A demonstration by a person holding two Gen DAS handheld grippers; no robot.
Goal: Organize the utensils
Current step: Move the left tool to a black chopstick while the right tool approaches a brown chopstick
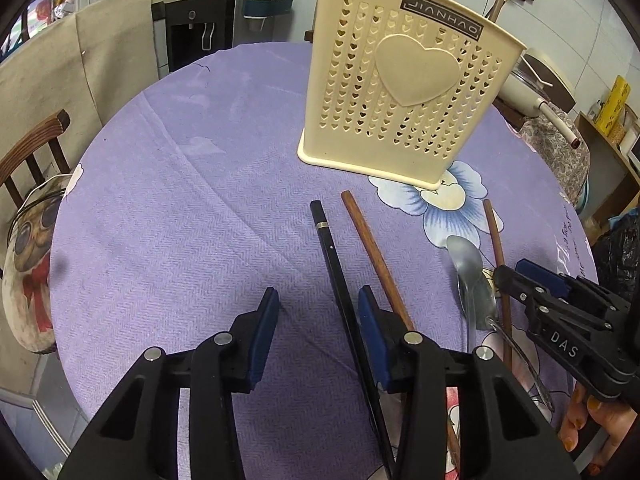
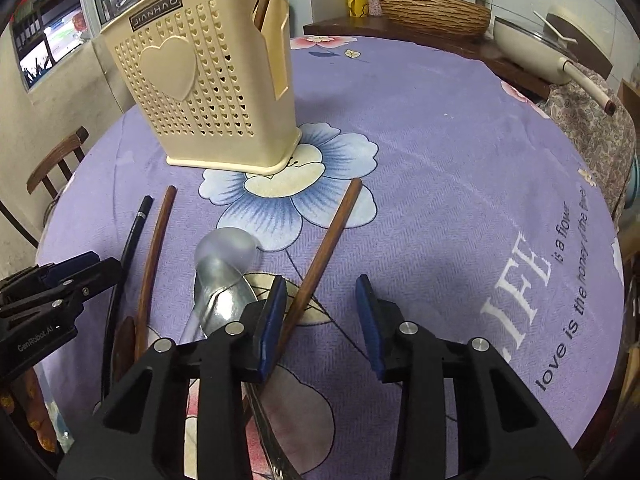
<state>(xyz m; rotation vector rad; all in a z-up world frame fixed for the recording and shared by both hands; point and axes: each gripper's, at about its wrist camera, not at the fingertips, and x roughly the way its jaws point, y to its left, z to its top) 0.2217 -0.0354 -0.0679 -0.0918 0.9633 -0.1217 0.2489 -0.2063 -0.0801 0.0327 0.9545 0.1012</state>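
A cream perforated utensil holder (image 1: 400, 92) with a heart on its side stands upright on the purple tablecloth; it also shows in the right wrist view (image 2: 208, 88), with a brown utensil in its side pocket. In front of it lie a black chopstick (image 1: 332, 256), a brown wooden utensil (image 1: 372, 252), a second brown stick (image 1: 496, 248) and metal spoons (image 1: 472, 280). My left gripper (image 1: 318, 300) is open, the black chopstick just inside its right finger. My right gripper (image 2: 322, 292) is open over the brown stick (image 2: 328, 236), beside the spoons (image 2: 224, 272).
The round table (image 2: 440, 140) carries a floral purple cloth. A wooden chair (image 1: 36, 148) with a pug cushion stands at the left. A white pan (image 2: 560, 56) and a wooden shelf with a woven bowl sit beyond the far right edge.
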